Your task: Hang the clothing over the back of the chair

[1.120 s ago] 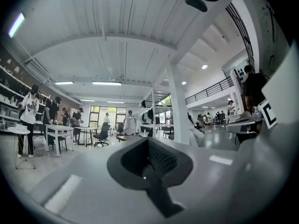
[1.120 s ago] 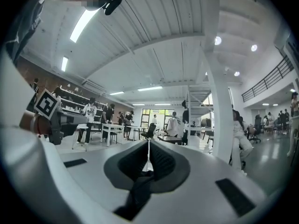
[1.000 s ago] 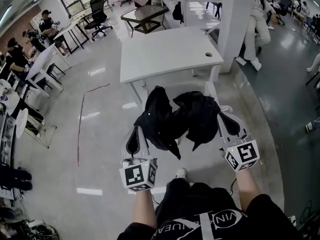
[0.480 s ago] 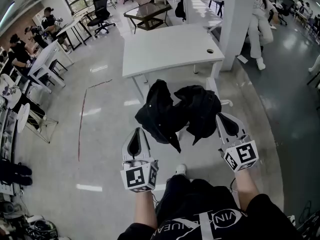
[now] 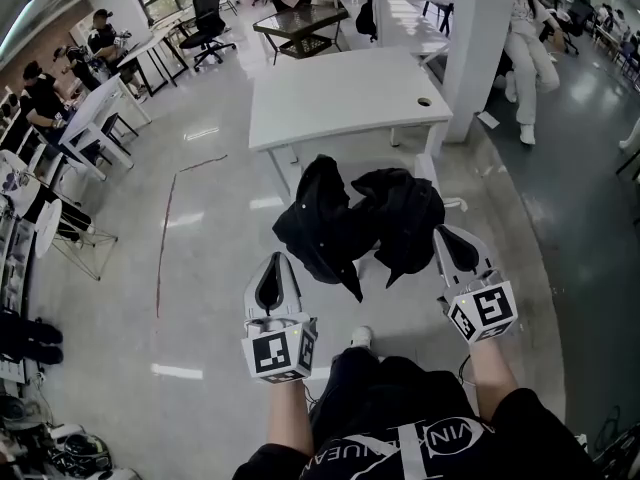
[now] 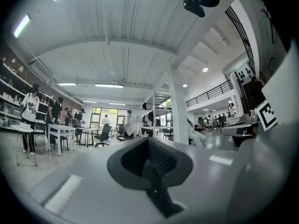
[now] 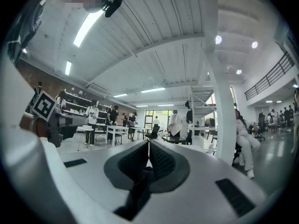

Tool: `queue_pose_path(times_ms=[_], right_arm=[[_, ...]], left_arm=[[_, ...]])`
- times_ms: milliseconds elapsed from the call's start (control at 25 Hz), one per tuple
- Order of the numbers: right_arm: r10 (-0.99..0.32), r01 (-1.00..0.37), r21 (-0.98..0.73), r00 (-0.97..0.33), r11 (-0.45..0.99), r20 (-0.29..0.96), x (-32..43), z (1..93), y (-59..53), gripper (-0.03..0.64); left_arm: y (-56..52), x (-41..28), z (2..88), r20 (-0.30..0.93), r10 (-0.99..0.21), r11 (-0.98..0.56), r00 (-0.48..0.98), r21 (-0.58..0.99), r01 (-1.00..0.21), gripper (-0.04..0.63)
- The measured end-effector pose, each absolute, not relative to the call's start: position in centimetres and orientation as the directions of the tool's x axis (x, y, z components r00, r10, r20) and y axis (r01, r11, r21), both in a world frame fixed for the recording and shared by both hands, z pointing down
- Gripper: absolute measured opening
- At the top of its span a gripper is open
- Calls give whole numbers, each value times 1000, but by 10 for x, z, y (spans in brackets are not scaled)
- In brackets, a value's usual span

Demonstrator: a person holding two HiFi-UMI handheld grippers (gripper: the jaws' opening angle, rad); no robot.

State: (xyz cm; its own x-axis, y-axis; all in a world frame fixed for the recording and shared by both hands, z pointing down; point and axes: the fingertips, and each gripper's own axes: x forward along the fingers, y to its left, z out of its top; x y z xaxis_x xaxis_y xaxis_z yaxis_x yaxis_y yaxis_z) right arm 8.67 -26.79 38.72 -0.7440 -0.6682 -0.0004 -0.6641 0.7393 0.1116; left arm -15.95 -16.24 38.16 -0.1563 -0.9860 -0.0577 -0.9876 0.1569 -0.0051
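The black clothing (image 5: 360, 226) lies bunched over a white chair (image 5: 428, 171), and it covers most of the chair's back. My left gripper (image 5: 274, 260) hangs just short of the clothing's left lower edge, jaws shut and empty. My right gripper (image 5: 448, 234) sits beside the clothing's right edge, also shut on nothing. In the left gripper view the jaws (image 6: 148, 143) meet with only the room beyond them, and the right gripper's marker cube (image 6: 265, 115) shows at the right. The right gripper view shows its jaws (image 7: 149, 144) pressed together, with the left gripper (image 7: 44, 107) at the left.
A white desk (image 5: 340, 98) stands right behind the chair. A white pillar (image 5: 478, 38) rises to its right, with a person (image 5: 530, 48) beside it. More desks, chairs and people line the far left (image 5: 80, 118). A red line (image 5: 165, 228) marks the floor on the left.
Both grippers have drawn back a little from the clothing toward me, jaws still shut. The clothing stays on the chair.
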Motion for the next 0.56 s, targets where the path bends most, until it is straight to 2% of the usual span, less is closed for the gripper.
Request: queue_pose_path(times_ms=[560], right_arm=[[-663,-661,100,-748,744,-9,83,385,-264,17]], left_arm=[[-156,-164,376,-74,-982,173,-172,-4,-985,9]])
